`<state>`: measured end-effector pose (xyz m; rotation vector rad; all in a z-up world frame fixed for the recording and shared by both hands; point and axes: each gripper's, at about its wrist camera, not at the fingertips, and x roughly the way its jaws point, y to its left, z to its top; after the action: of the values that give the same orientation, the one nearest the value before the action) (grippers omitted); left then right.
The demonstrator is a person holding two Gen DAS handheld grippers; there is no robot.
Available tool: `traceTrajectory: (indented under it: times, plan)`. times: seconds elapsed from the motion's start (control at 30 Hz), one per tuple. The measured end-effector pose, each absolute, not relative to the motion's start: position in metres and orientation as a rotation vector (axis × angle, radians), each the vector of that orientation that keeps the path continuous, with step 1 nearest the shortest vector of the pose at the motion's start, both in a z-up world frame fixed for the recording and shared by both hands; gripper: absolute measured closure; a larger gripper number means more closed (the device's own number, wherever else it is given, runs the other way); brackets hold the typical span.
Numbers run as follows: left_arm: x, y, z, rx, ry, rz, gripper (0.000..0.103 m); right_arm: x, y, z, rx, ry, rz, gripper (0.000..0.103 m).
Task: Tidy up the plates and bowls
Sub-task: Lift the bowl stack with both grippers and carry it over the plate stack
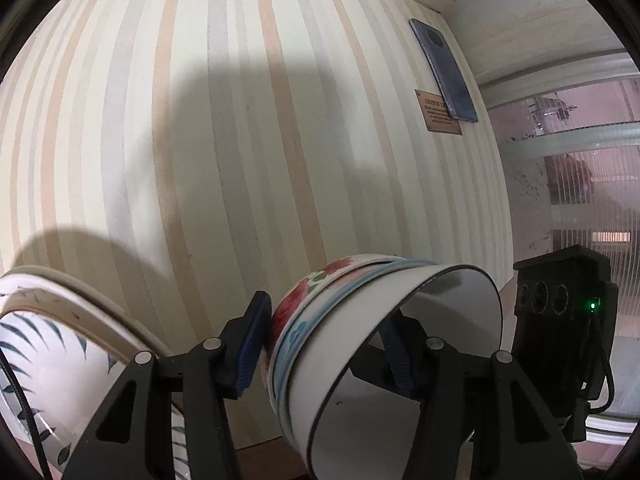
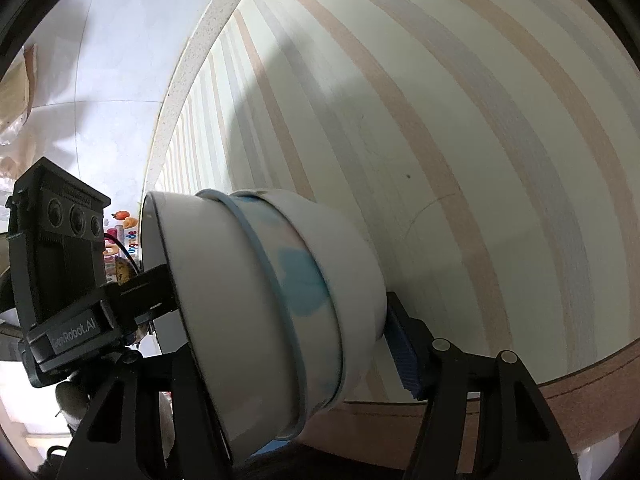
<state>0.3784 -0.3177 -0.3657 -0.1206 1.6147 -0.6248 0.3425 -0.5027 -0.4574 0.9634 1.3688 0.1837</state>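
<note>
Both tools clamp the wall of the nested bowl stack (image 1: 360, 344) at lower centre of each view, left gripper (image 1: 324, 344) and right gripper (image 2: 280, 320) partly closed on opposite sides: pickup in hand; next, a level, synchronised lift off the striped table (image 1: 200, 140).

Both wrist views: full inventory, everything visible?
bowls: stack of three nested, white, red and blue flowers, gripped from both sides
plate: one, white with blue leaves, left of stack
table: one, cream with tan and grey stripes
phone: one, dark blue, far table edge
plaque: one, brown, under phone
floor: pale tiles, beside table
left claw: black, blue pads, shut across stack wall
right claw: black, blue pads, shut across stack from opposite side
</note>
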Motion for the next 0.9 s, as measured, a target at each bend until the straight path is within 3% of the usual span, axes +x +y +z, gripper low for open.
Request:
traceTrajectory:
  times: [0.43, 0.9]
  plan:
    - [0.381, -0.273, -0.324, -0.178, 1.578, -0.557, 0.052, 0.364, -0.467, -0.416, 0.915, 1.386, 0.257, 0.038]
    - [0.368, -0.146, -0.317, -0.356, 1.536, -0.303, 0.052, 0.391, -0.348, -0.411, 0.758, 1.52, 0.508, 0.039]
